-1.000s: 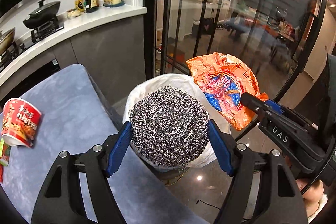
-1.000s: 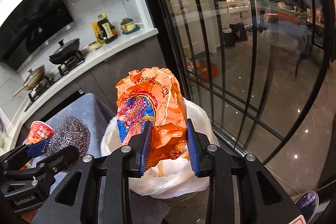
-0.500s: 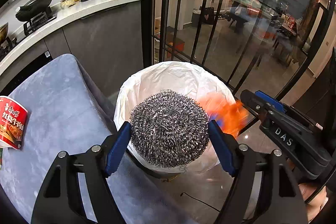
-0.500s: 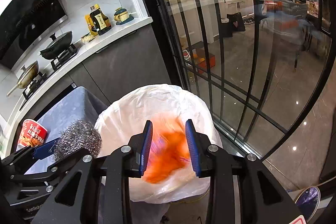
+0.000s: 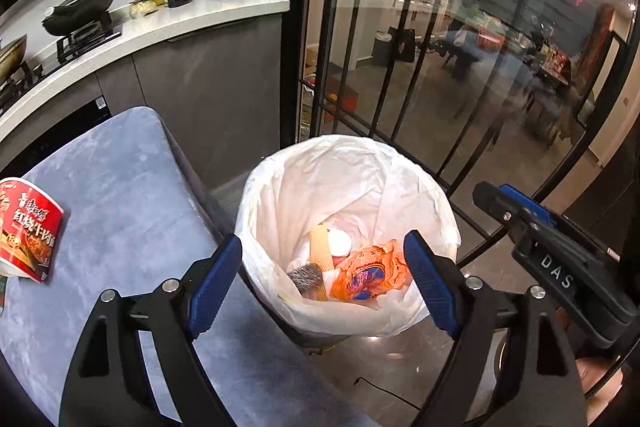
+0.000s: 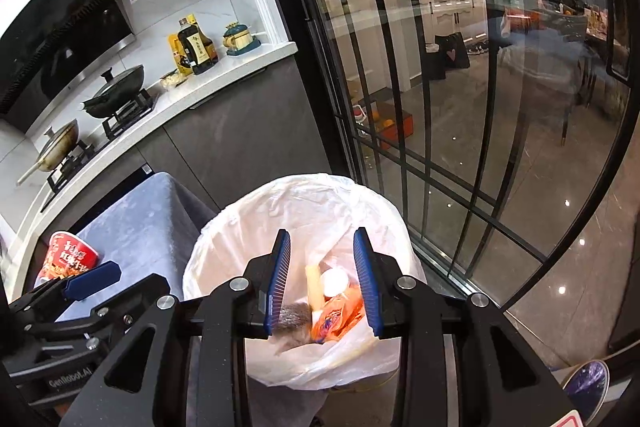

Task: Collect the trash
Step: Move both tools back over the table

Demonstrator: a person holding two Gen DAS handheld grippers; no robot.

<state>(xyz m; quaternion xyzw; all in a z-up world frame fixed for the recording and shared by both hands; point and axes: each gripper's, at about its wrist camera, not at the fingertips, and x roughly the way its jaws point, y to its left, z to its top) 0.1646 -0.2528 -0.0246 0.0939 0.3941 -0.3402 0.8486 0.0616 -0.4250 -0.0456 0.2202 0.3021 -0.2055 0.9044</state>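
- Landmark: round waste bin lined with a white plastic bag (image 5: 412, 187), standing on dark glossy floor beside the corner of a grey-blue velvety cloth-covered table (image 5: 120, 195).
- Left gripper (image 5: 323, 283) hangs above the bin's near rim, pointing down into it. Its jaws have just been opening and now stand wide, blue pads either side of the bin mouth, nothing between them, nothing gripped.
- Grey steel-wool scouring ball (image 5: 306, 278) lies at the bottom of the bin, on the side nearest the table, well below the left jaws and clear of both pads.
- Crumpled orange snack wrapper with blue and red print (image 5: 370, 277) lies in the bin just beside the scouring ball, on the side away from the table; touching or not, cannot tell.
- Right gripper (image 6: 322, 281) also over the bin, on the side away from the table. Jaws part-open, a moderate gap, empty. Wrapper (image 6: 336, 317) and scouring ball (image 6: 292, 317) show through that gap, far down inside the bin.
- Other litter in the bin behind those two: a white round lid-like disc (image 5: 339, 242) and a tan flat strip (image 5: 320, 247).
- Red instant-noodle cup with white lettering (image 5: 28, 227) lies tipped on the table, well apart from the bin.
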